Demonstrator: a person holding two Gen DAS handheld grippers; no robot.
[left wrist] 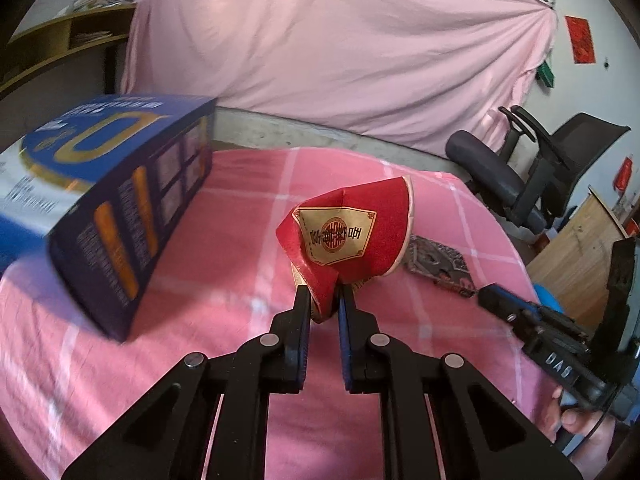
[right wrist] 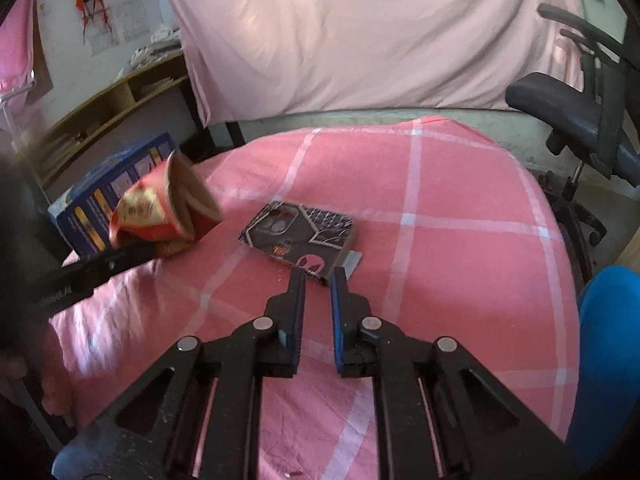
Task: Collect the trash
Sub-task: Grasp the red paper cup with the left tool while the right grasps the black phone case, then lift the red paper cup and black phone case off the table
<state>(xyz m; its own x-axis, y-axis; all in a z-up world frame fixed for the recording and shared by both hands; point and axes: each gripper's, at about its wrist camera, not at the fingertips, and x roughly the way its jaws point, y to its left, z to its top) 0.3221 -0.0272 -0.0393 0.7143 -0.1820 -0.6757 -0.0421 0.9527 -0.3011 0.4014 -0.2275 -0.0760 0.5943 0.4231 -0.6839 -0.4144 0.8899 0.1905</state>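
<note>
My left gripper (left wrist: 324, 294) is shut on a crushed red paper cup (left wrist: 352, 236) with a gold label and holds it above the pink checked tablecloth (left wrist: 240, 240). The cup also shows in the right wrist view (right wrist: 168, 216), at the left, lifted off the cloth. A flat dark packet with a grey pattern (right wrist: 298, 236) lies on the cloth just ahead of my right gripper (right wrist: 318, 280), which is open and empty, with its tips at the packet's near edge. In the left wrist view the packet (left wrist: 440, 266) lies behind the cup, to its right.
A blue cardboard box (left wrist: 120, 204) stands at the left of the table, seen also in the right wrist view (right wrist: 108, 196). A dark office chair (left wrist: 532, 168) stands at the right. A pink sheet (left wrist: 340, 40) hangs behind. A blue object (right wrist: 608, 352) sits at the table's right edge.
</note>
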